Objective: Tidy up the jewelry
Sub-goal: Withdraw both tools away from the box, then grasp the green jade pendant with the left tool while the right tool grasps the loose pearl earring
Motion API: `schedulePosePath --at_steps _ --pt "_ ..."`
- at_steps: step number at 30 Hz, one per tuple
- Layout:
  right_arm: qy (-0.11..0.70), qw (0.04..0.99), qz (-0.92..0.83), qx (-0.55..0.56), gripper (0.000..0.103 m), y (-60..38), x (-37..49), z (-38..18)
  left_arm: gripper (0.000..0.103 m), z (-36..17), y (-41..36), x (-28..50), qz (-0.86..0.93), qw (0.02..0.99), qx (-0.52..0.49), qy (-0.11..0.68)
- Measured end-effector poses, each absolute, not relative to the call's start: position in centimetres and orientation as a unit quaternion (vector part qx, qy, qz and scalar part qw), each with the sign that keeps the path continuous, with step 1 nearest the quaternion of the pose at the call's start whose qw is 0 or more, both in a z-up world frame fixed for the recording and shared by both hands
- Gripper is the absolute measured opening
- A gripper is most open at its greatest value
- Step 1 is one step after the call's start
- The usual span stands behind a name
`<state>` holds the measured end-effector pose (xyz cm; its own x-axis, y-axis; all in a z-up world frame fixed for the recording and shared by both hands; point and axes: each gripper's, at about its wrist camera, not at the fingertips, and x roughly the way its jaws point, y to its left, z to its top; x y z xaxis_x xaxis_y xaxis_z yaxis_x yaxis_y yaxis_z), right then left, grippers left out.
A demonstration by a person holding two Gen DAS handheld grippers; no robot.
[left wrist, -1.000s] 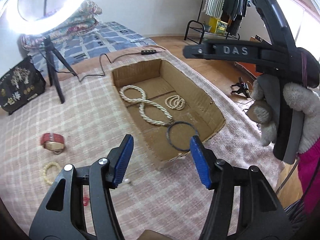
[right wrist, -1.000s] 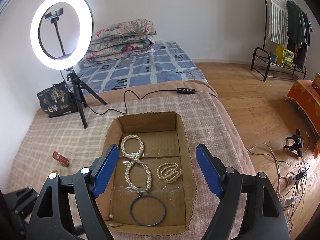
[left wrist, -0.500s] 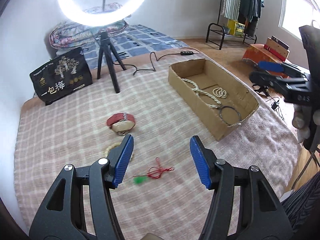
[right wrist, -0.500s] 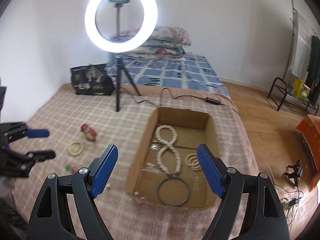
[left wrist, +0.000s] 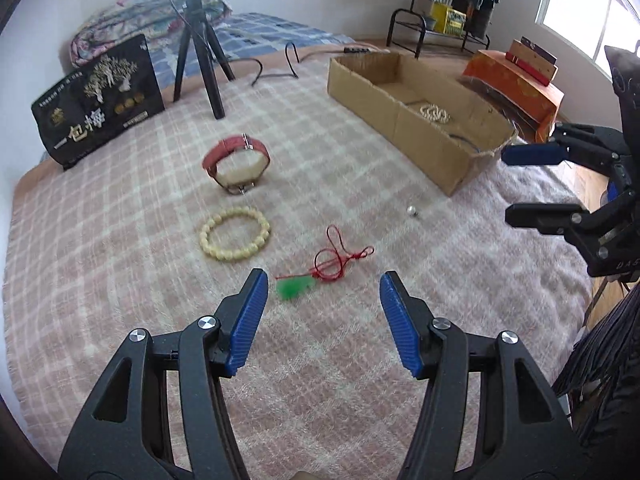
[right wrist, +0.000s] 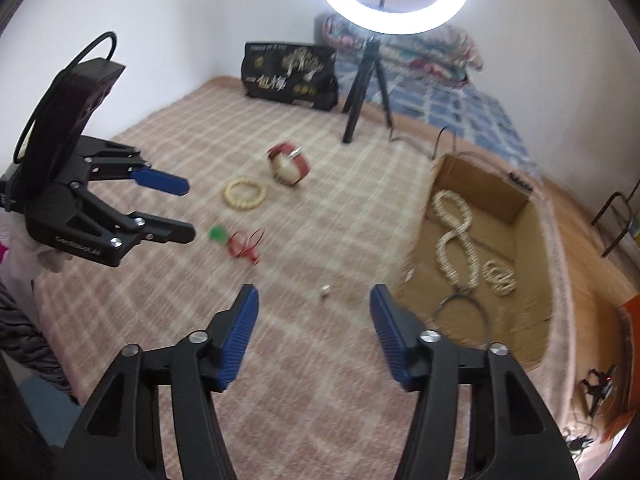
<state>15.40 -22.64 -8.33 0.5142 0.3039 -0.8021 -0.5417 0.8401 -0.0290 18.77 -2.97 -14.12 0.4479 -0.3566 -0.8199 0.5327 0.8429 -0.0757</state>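
A plaid blanket (left wrist: 120, 264) covers the bed, and both grippers hover over it with jaws spread wide, holding nothing. The cardboard box (right wrist: 520, 216) sits ahead and right of the right gripper (right wrist: 312, 332), with a long pearl rope (right wrist: 452, 236), a dark hoop (right wrist: 460, 316) and a small pearl coil (right wrist: 500, 276) inside. Ahead and left of the left gripper (left wrist: 320, 320) stands a red strap watch (left wrist: 236, 160), with a cream bead bracelet (left wrist: 234, 238) nearer. Just beyond its fingertips lies a green pendant on red cord (left wrist: 320, 272). A tiny silver bead (left wrist: 412, 211) lies farther ahead to the right, near the box.
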Motion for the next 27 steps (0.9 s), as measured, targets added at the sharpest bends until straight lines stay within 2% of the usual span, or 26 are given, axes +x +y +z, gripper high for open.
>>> schedulePosePath --at_steps 1,3,7,9,24,27 --pt "0.436 0.854 0.249 -0.134 0.05 -22.4 15.5 -8.9 0.06 -14.5 -3.0 18.9 -0.266 0.843 0.098 0.457" --pt "0.453 0.846 0.253 -0.127 0.039 -22.1 15.8 -9.9 0.06 -15.1 -3.1 19.3 -0.269 0.839 0.1 0.461" --pt "0.468 0.837 0.254 -0.123 0.037 -21.1 16.4 -11.8 0.06 -16.0 -3.1 20.3 -0.275 0.834 0.1 0.467" --pt "0.475 0.835 0.252 -0.117 0.029 -20.9 16.8 -12.4 0.06 -16.6 -3.0 20.7 -0.275 0.831 0.101 0.472" --pt "0.495 0.842 0.191 -0.096 0.025 -20.8 19.6 -15.2 0.059 -18.2 -3.6 22.1 -0.296 0.817 0.101 0.485" --pt "0.497 0.842 0.186 -0.095 0.025 -20.8 19.8 -15.4 0.053 -18.5 -3.8 22.4 -0.296 0.813 0.102 0.49"
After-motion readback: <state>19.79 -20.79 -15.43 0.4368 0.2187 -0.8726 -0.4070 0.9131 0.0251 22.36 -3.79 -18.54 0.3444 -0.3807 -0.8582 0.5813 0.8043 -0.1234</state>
